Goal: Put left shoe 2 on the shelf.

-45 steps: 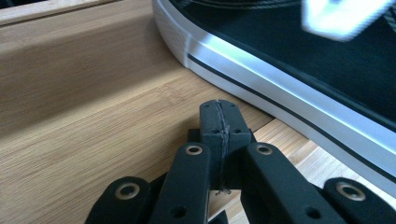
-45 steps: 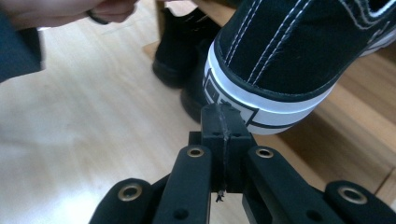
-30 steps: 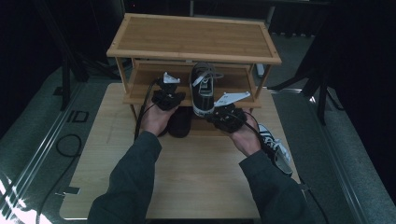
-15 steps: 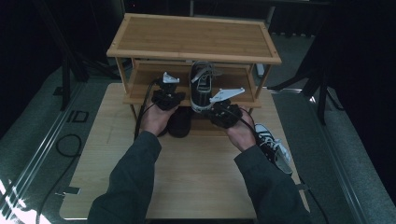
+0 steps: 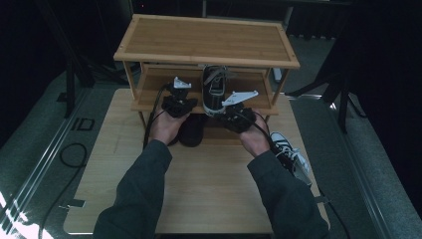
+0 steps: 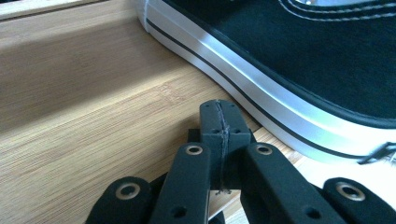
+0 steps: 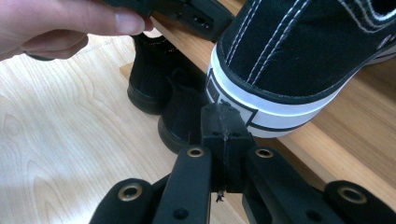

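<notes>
A black canvas sneaker (image 5: 214, 88) with a white sole stands on the lower shelf of a bamboo shoe rack (image 5: 206, 37). My left gripper (image 5: 182, 98) is shut and empty. Its tip (image 6: 219, 116) rests on the shelf board just beside the sneaker's white sole edge (image 6: 280, 109). My right gripper (image 5: 226, 113) is also shut with nothing in it. Its tip (image 7: 223, 122) sits just short of the sneaker's heel (image 7: 280, 60), at the shelf's front edge. The other hand (image 7: 56, 23) and the left gripper's body (image 7: 187, 11) are at the top of the right gripper view.
A pair of black shoes (image 5: 193, 130) (image 7: 163, 93) stands on the table under the rack's lower shelf. A second black-and-white sneaker (image 5: 291, 155) lies on the light wooden table (image 5: 204, 199) by the person's right forearm. The rack's top shelf is bare.
The right hand has edged a little toward the rack and the sneaker's heel. The left hand has stayed put. Both grippers remain shut.
</notes>
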`<state>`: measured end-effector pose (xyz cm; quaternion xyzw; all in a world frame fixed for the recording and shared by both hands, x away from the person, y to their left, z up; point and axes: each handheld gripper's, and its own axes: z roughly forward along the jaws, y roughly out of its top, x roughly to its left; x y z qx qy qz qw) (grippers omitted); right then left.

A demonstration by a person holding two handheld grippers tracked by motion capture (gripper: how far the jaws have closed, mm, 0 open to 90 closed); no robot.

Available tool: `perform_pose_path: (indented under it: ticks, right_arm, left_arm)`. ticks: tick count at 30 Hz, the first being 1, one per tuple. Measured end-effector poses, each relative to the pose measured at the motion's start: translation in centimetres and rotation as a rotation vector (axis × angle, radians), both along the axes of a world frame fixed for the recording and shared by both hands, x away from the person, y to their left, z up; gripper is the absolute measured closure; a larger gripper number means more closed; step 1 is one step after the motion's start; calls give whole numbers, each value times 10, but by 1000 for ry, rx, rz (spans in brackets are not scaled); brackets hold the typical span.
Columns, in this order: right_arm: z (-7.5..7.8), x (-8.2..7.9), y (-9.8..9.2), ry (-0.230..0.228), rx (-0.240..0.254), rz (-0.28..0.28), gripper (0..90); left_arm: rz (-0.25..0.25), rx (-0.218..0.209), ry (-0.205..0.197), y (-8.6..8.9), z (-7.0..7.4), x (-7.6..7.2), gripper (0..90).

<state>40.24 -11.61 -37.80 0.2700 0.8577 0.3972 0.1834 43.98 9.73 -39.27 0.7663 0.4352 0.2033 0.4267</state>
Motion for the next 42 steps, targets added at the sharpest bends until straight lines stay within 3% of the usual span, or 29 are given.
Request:
perform_pose_path:
  ticks: [7, 18, 21, 27, 42]
  right_arm:
    - [-2, 5, 6, -29, -19, -22, 900]
    - [-1, 7, 8, -25, -20, -38, 897]
    - [1, 4, 6, -21, -32, -27, 876]
    - [6, -4, -1, -31, -59, 11, 847]
    - [-2, -9, -12, -1, -107, 25, 790]
  left_arm:
    - [4, 5, -5, -1, 0, -1, 900]
    - [-10, -6, -3, 1, 0, 0, 900]
    - [-14, -26, 3, 4, -1, 1, 900]
    - [-17, -22, 3, 4, -1, 1, 900]
    - [-26, -30, 5, 5, -1, 2, 900]
